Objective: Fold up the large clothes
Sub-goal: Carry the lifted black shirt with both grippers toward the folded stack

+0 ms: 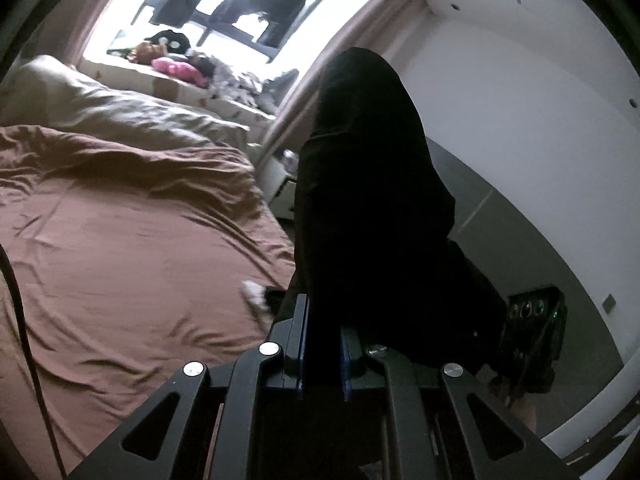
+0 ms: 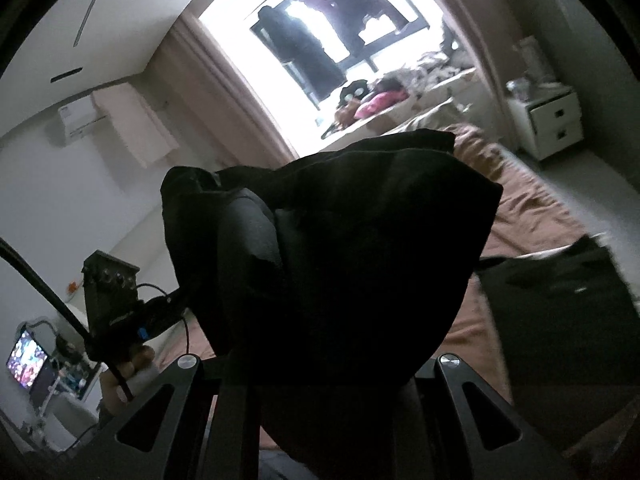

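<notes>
1. Bedroom daylight pours through a big window (image 1: 224, 4) where dark clothes hang; below it a bed (image 1: 132, 248) with a rumpled brown sheet serves as the folding surface.
2. On the left gripper (image 1: 324, 344), the two blue-edged fingers stand nearly together, pinching the black garment (image 1: 368, 184), which rises in front of the camera as a tall, limp column.
3. From the right wrist view, the right gripper (image 2: 320, 364) is buried under the same black cloth (image 2: 332, 240); its fingertips are hidden, but the jaws read as closed, and the fabric bunched over them suggests a grip.
4. Both hands hold it off the bed, probably to let it hang straight before laying it flat.
5. Fabric looks soft, matte and heavy, with rounded folds; another dark garment (image 2: 560, 300) lies on the sheet.
</notes>
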